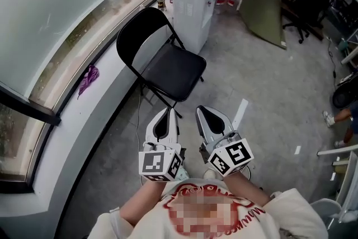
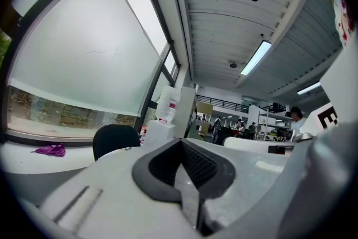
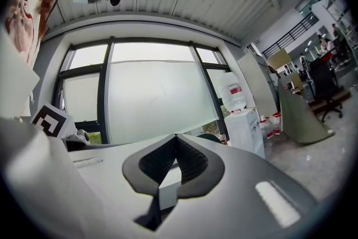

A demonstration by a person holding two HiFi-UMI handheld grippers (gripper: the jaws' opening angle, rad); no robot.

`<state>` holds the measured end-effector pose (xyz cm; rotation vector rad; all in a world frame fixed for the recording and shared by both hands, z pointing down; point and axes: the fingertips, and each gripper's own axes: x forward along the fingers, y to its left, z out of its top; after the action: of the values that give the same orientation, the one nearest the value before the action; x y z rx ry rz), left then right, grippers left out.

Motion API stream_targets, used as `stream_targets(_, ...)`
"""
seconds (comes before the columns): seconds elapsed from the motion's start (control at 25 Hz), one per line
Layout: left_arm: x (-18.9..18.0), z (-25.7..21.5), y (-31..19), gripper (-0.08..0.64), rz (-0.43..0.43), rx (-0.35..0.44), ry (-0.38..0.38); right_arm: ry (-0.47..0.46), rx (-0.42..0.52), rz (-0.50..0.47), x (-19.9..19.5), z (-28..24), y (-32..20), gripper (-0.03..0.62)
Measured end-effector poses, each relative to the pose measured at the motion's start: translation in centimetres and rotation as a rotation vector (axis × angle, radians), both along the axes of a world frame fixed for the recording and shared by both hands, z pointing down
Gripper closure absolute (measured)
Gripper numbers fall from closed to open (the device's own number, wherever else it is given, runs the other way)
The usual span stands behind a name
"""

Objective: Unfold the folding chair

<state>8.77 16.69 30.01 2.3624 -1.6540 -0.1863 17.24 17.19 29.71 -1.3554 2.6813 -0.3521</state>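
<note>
Black and already opened out, the folding chair (image 1: 168, 64) stands on the grey floor (image 1: 263, 92) with its seat flat and its round back upright. It is just beside the low window ledge (image 1: 84, 120) and near a white water dispenser (image 1: 193, 5), which stands behind it. A purple cloth (image 1: 88, 78) lies on the ledge, left of the chair.

Both tools are held close to the person's chest, side by side and apart from the chair. The left gripper (image 1: 166, 115) points toward the chair; its fingers (image 2: 202, 167) are pressed together at the tips and nothing is between them. The right gripper (image 1: 206, 115) is the same: its fingers (image 3: 194, 165) are clenched tip to tip and hold nothing. In the left gripper view the chair back (image 2: 114, 140) shows low, under the large window (image 2: 84, 59).
</note>
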Motion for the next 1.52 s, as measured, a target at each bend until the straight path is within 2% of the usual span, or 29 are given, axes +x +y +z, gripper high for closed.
stream_targets(0.24, 4.3, -0.1, 3.2, 0.558, 0.002, -0.011, -0.006, -0.005, -0.016, -0.009, 4.3, -0.3, 3.4, 0.57)
stream_targets(0.44, 7.1, -0.3, 6.4, 0.558, -0.043, -0.006, -0.013, -0.014, -0.009, -0.06, 6.7, -0.7, 6.0, 0.569)
stream_targets(0.56, 8.4, 0.1, 8.5, 0.558, -0.063, -0.028, -0.018, -0.022, -0.032, -0.088, 7.5, -0.2, 7.6, 0.569)
stream_targets(0.68, 9.3, 0.6, 9.5, 0.558, -0.059, -0.07, 0.011, -0.023, -0.039, -0.11, 7.9, 0.4, 7.9, 0.57)
stream_targets(0.8, 9.8, 1.2, 9.3, 0.558, -0.021, -0.089, 0.024, -0.026, -0.041, -0.1, 8.1, 0.3, 7.9, 0.569)
stream_targets(1.08, 10.0, -0.9, 7.7, 0.558, 0.052, -0.031, 0.01, -0.016, 0.022, -0.05, 8.1, -1.8, 7.4, 0.569)
stream_targets(1.52, 7.9, 0.1, 7.9, 0.558, 0.045, -0.057, 0.033, 0.037, 0.015, -0.069, 6.0, -1.1, 8.1, 0.569)
